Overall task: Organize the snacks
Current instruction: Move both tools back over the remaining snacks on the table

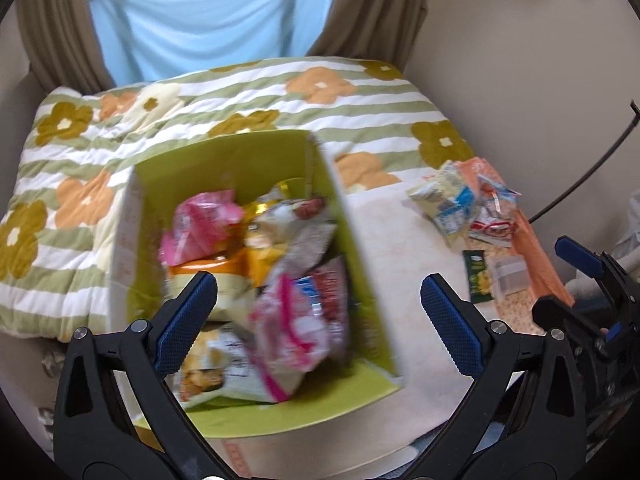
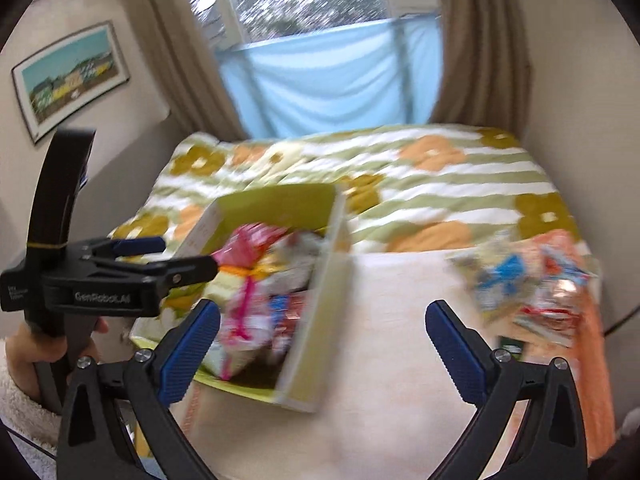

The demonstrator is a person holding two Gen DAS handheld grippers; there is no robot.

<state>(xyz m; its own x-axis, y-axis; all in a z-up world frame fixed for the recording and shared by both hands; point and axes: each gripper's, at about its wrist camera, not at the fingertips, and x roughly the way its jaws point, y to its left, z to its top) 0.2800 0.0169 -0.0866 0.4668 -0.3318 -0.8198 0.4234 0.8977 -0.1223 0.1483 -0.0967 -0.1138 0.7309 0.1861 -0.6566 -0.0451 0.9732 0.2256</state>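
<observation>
A lime-green box (image 1: 348,216) stands open on a pale table and holds several snack bags, pink, orange and white (image 1: 256,272). It also shows in the right wrist view (image 2: 316,312). My left gripper (image 1: 319,312) is open and empty, held above the box's near end. My right gripper (image 2: 323,340) is open and empty, over the table just right of the box. A loose pile of snack packets (image 1: 472,208) lies at the table's far right; it is blurred in the right wrist view (image 2: 532,288). The left gripper shows at the left of the right wrist view (image 2: 176,256).
A flowered green-striped quilt (image 1: 248,96) covers the bed behind the table. A dark green packet (image 1: 478,280) and a small clear box (image 1: 510,276) lie on the table's right side. An orange cloth (image 1: 540,256) hangs at the right edge. Curtains and a window are behind.
</observation>
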